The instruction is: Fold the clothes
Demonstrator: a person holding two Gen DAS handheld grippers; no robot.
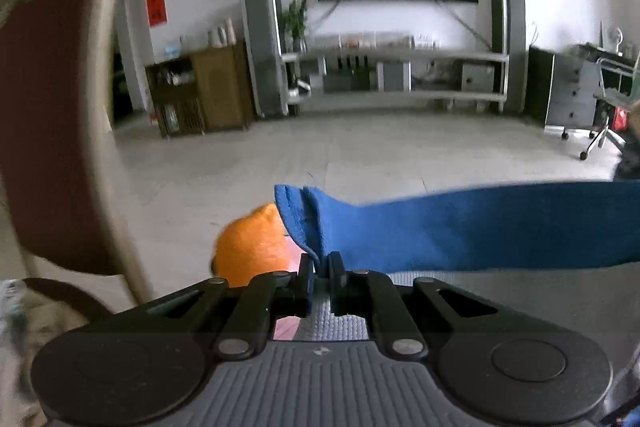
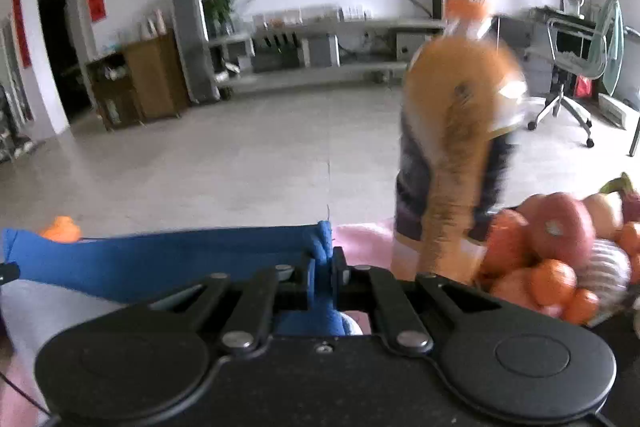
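Observation:
A blue cloth (image 1: 480, 223) hangs stretched in the air between my two grippers. My left gripper (image 1: 321, 265) is shut on its left corner, and the fabric runs from there off to the right of the left wrist view. In the right wrist view my right gripper (image 2: 323, 263) is shut on the other end of the blue cloth (image 2: 160, 259), which stretches away to the left. The lower part of the cloth is hidden behind both gripper bodies. A pink surface (image 2: 360, 239) lies underneath.
A brown chair back (image 1: 56, 131) stands close on the left. An orange round thing (image 1: 256, 247) lies just left of my left gripper. On the right stand a blurred orange-capped bottle (image 2: 456, 131) and a heap of fruit (image 2: 560, 255). Beyond lies open grey floor (image 1: 320, 147).

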